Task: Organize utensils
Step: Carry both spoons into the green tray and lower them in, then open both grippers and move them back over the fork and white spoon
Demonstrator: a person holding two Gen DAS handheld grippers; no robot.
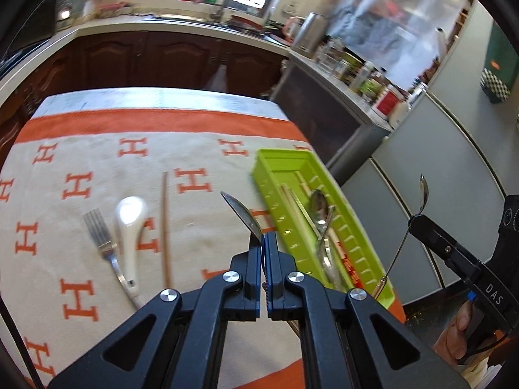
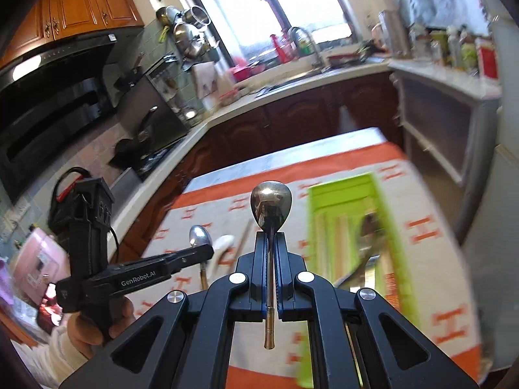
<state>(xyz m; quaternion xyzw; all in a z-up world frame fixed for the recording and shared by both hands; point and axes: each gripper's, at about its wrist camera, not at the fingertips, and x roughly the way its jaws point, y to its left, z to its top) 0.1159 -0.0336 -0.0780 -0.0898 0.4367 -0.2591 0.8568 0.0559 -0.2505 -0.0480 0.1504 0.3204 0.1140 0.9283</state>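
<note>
Your left gripper (image 1: 263, 238) pinches a metal spoon (image 1: 241, 212), bowl raised above the patterned cloth (image 1: 97, 162). Your right gripper (image 2: 271, 238) is clamped on a second spoon (image 2: 271, 199), its handle running back between the fingers. The green tray (image 1: 279, 162) sits at the cloth's right edge; its long compartments hold chopsticks, a spoon and other metal cutlery, too blurred to count. A fork (image 1: 100, 236), a white ceramic spoon (image 1: 128, 223) and one chopstick (image 1: 165, 227) lie loose on the cloth.
</note>
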